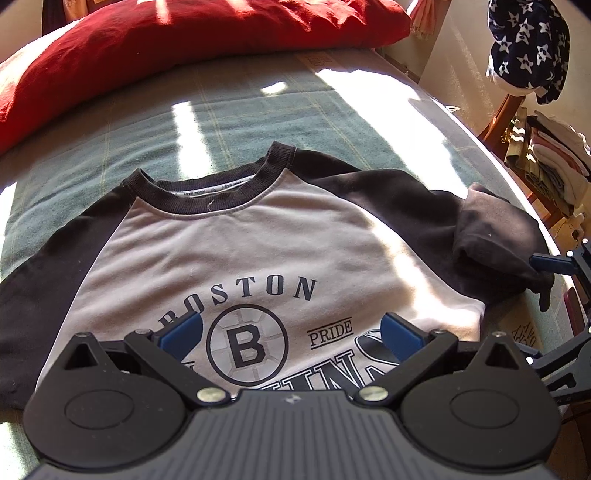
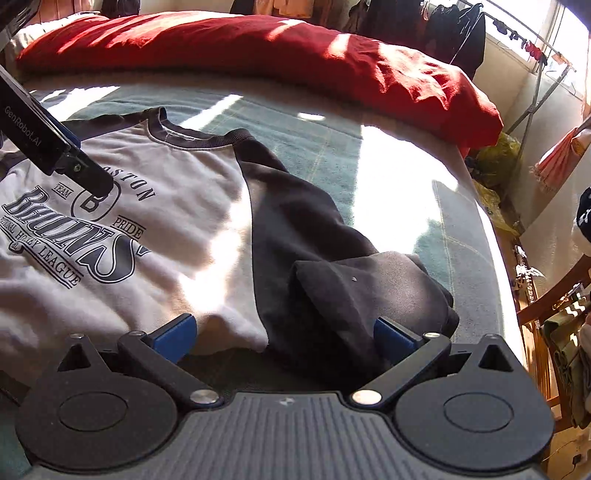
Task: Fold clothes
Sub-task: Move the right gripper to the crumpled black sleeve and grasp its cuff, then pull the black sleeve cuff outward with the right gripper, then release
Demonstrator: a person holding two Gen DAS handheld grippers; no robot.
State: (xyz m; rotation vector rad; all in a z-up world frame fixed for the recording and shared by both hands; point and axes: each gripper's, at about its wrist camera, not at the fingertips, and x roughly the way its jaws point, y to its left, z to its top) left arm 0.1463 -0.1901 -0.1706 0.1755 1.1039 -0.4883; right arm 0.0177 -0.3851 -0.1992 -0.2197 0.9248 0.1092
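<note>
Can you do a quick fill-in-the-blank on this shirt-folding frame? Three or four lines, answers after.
1. The sweatshirt lies flat with its printed side facing ____.
2. The word printed in an arc above the circled B is ____.
3. The left claw and the right claw both have their jaws ____.
4. The pillow lying beyond the collar is ____ in colour.

Missing words: up; BOSTON; open; red

Sun falls in patches across a green-covered bed (image 1: 258, 110). A red pillow (image 2: 258, 55) lies at its head; beside the bed, a wooden chair (image 1: 506, 122) and a window (image 2: 554, 33).
</note>
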